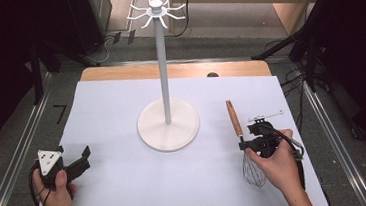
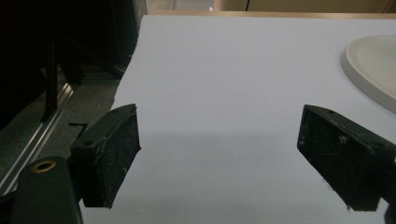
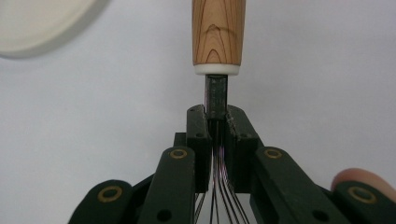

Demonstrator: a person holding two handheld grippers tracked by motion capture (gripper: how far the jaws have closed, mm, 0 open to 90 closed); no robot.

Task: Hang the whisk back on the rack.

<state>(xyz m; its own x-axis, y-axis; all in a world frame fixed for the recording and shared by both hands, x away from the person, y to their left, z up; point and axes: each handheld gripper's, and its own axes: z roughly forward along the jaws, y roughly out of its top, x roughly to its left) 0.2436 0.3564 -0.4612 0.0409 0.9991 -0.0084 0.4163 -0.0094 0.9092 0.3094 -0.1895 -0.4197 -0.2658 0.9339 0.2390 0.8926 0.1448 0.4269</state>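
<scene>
Pinching the whisk (image 3: 217,91) at its dark neck, the right fingers (image 3: 200,140) sit pressed in on both sides just below the white collar of the wooden handle (image 3: 218,30), with the thin wires running back between them toward the hand. The grip looks centred and firm in the right gripper view; the pads close on the neck, not on the wood. From the high view, the right gripper (image 1: 249,143) comes at the whisk (image 1: 245,147) from its right side, and the whisk lies flat on the worktop (image 1: 128,188), handle pointing away from the person, wire bulb nearest them, to the right of the stand's round base (image 1: 168,124).

By my reading, the grasp is made but the lift is not: the whisk seems to rest on the white sheet. What remains, I judge, is raising it and hanging it on one of the hooks (image 1: 155,7) at the top of the stand's pole, all of which are bare.

Over on the left, the fingers (image 2: 109,156) of the left gripper (image 1: 83,159) are spread wide with nothing between them, low over bare sheet near the front left corner, well apart from the stand and the whisk.
</scene>
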